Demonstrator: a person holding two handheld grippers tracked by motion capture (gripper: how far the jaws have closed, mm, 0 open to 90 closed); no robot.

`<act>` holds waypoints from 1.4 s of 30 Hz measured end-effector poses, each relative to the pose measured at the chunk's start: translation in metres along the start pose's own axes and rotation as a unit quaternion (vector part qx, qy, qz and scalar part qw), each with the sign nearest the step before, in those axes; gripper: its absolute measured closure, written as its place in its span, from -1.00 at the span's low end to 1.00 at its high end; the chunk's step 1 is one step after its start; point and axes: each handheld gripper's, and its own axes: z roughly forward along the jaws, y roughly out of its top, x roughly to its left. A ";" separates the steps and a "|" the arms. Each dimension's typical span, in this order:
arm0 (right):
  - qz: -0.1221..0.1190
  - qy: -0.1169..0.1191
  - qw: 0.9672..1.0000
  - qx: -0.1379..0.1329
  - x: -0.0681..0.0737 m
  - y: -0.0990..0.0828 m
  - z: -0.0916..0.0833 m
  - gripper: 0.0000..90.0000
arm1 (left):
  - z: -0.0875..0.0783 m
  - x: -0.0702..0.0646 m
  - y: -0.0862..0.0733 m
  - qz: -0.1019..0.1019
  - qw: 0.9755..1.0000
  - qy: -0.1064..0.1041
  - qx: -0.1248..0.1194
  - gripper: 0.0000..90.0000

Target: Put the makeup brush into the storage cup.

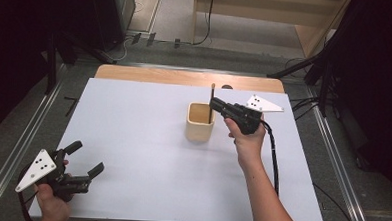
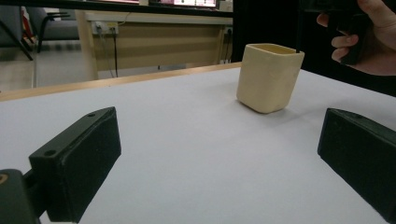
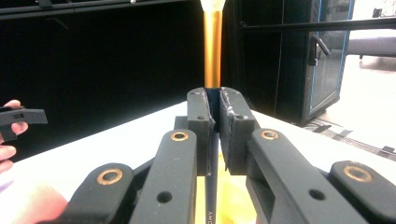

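A cream square cup (image 1: 200, 121) stands upright right of the table's middle; in the left gripper view the cup (image 2: 268, 77) is ahead and to the right. My right gripper (image 1: 215, 105) is over the cup's right rim, shut on a thin brush (image 1: 212, 98) held upright. The brush's lower end reaches down into the cup. In the right gripper view my right gripper (image 3: 212, 121) clamps the brush's dark handle, and the gold ferrule (image 3: 212, 46) rises above the jaws. My left gripper (image 1: 84, 158) is open near the front left corner, its jaws (image 2: 219, 149) wide apart over bare table.
A white sheet (image 1: 132, 138) covers the table, with a wooden strip (image 1: 185, 77) bare at the back. Metal rails (image 1: 17, 147) run along both sides. The right gripper's cable (image 1: 273, 159) trails toward the front. A wooden desk (image 1: 268, 13) stands beyond the table.
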 end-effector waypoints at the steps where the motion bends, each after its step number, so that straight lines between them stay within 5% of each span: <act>1: 0.003 -0.001 1.000 0.001 0.000 -0.001 0.001 0.88 | 0.000 0.000 0.000 0.000 1.000 0.000 0.000 -1.00; 19: 0.015 -0.012 0.999 0.037 -0.003 -0.026 0.002 0.85 | 0.000 0.000 0.000 0.001 1.000 0.000 0.001 -1.00; 28: 0.031 -0.007 0.998 0.051 0.002 -0.023 -0.007 0.16 | -0.001 0.001 0.000 0.001 1.000 0.001 0.000 -1.00; 36: 0.034 -0.037 0.997 0.065 0.007 -0.024 -0.027 -0.64 | -0.001 0.001 0.000 0.002 1.000 0.001 0.001 -1.00; 42: 0.036 -0.041 0.997 0.063 0.007 -0.027 -0.043 -0.95 | 0.000 0.000 0.000 0.003 1.000 0.001 0.002 -1.00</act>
